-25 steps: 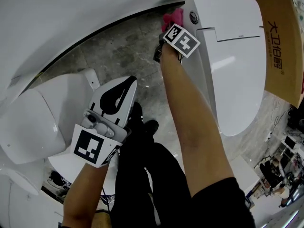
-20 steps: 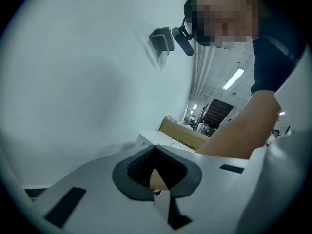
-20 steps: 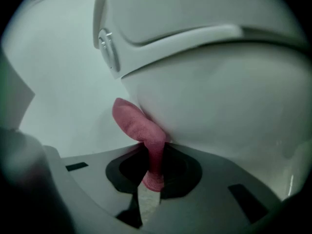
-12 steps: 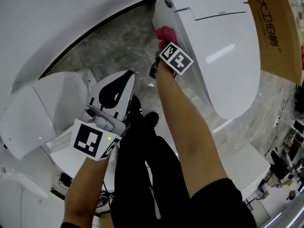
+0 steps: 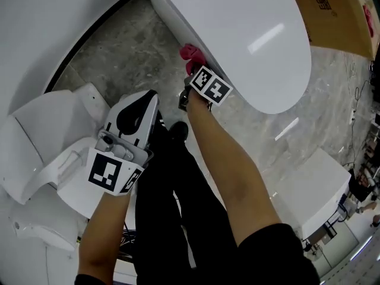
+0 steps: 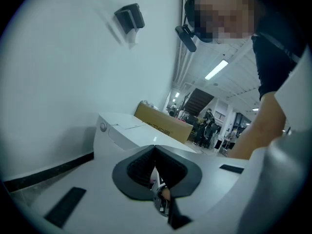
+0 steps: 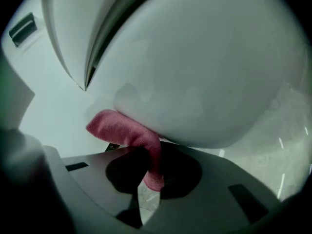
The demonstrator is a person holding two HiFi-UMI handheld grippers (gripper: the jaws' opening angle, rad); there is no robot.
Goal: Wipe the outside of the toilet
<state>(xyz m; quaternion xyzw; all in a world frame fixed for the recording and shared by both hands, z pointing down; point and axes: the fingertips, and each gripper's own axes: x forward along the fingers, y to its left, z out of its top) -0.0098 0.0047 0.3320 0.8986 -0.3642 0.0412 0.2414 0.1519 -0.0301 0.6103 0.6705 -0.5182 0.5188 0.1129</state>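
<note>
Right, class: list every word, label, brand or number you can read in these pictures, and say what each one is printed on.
"伯厨": the end of a black print on the cardboard box in the head view; the picture's top edge cuts off the rest.
Dark print on the same box in the left gripper view: too small to read.
Nothing else carries readable text.

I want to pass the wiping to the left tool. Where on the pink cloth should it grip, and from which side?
Probably the bunched free end of the pink cloth that sticks out past the right tool, coming from the side away from the toilet. That end is thick and exposed; its other face lies against the toilet.
</note>
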